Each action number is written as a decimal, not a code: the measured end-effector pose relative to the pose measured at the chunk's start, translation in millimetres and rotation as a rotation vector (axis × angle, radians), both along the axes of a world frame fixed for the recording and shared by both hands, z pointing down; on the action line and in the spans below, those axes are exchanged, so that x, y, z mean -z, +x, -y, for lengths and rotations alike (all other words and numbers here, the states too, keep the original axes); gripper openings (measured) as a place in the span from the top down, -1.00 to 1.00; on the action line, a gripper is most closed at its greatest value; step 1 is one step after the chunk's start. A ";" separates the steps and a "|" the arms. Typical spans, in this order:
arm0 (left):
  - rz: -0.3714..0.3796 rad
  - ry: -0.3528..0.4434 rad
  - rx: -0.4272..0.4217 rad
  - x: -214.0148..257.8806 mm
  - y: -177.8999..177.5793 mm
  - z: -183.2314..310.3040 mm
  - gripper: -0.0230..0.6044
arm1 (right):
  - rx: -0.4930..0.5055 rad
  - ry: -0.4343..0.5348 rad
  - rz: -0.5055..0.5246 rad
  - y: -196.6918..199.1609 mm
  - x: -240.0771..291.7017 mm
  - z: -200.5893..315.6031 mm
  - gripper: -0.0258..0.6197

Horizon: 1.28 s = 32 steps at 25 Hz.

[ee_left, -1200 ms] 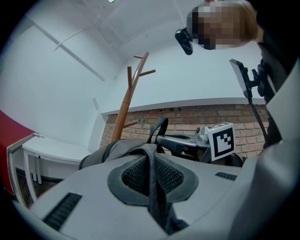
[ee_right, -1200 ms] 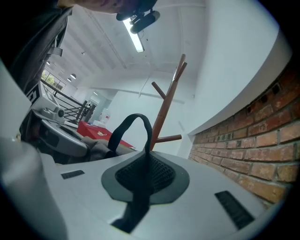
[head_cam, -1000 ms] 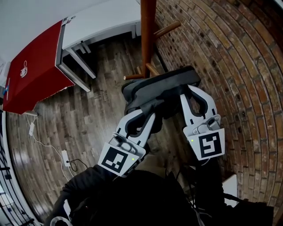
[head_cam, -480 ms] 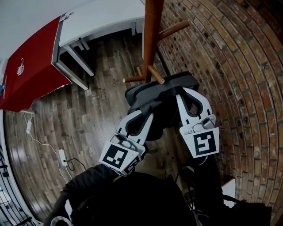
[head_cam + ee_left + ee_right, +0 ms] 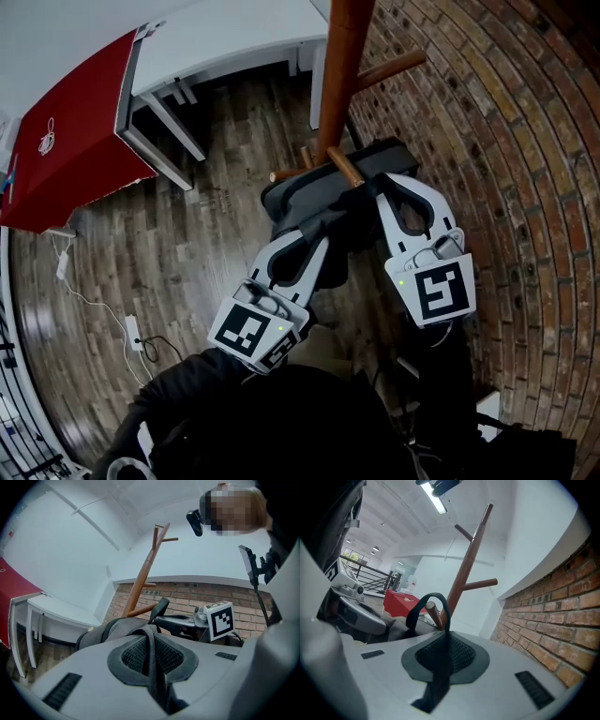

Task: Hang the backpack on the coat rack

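Currently: backpack (image 5: 314, 192) airborne; left gripper (image 5: 314, 236) and right gripper (image 5: 386, 187) each pinched on a strap (image 5: 151, 654); top loop (image 5: 433, 595) at peg (image 5: 345, 167) of coat rack (image 5: 342, 56); hooking judged incomplete

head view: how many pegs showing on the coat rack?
4 pegs. One sits high on the pole, pointing toward the brick wall. Three are low: one pointing left, a short one beside it, and one jutting above the backpack. Higher pegs may be cut off.
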<state>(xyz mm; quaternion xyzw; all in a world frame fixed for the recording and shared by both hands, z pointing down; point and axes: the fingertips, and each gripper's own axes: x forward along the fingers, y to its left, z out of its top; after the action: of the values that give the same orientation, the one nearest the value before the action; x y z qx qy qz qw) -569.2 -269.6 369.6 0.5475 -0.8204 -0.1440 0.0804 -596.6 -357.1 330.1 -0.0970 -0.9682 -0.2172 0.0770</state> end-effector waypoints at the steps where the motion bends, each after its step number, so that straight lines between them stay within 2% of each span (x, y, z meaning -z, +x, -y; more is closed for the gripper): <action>1: 0.001 0.006 0.001 2.6 -0.4 -1.3 0.79 | 0.004 -0.014 0.007 -1.5 2.7 -1.7 0.85; 4: -0.002 0.034 -0.002 15.3 -1.5 -5.8 0.79 | 0.004 -0.046 0.012 -2.5 13.0 -5.3 0.85; 11: -0.048 0.044 0.018 17.0 -15.7 -5.1 0.79 | 0.019 -0.002 -0.047 -14.7 5.4 -2.1 0.85; 15: -0.077 0.018 0.034 -3.5 -22.8 -2.3 0.79 | -0.007 -0.082 -0.080 -20.4 -20.5 0.4 0.85; 18: -0.089 0.003 0.045 -17.2 -26.9 -3.1 0.79 | 0.003 -0.102 -0.082 -23.5 -35.8 -1.3 0.85; 23: 0.005 -0.038 0.043 -32.2 -26.8 -3.1 0.79 | -0.026 -0.213 -0.018 -23.4 -49.1 2.3 0.85; 29: 0.117 -0.045 0.051 -33.2 -23.4 -3.7 0.79 | -0.065 -0.320 0.140 -18.7 -47.2 0.1 0.84; 30: 0.142 -0.057 0.057 -34.0 -22.3 -4.6 0.79 | -0.077 -0.341 0.167 -16.2 -47.1 0.1 0.81; 32: 0.170 -0.086 0.068 -37.5 -18.4 -7.9 0.76 | -0.102 -0.381 0.203 -8.8 -49.2 -0.2 0.57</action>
<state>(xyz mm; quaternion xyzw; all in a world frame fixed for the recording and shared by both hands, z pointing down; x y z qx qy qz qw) -587.5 -261.7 407.1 0.5255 -0.8478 -0.0642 0.0293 -605.4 -356.9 379.3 -0.0381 -0.9982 -0.0346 -0.0295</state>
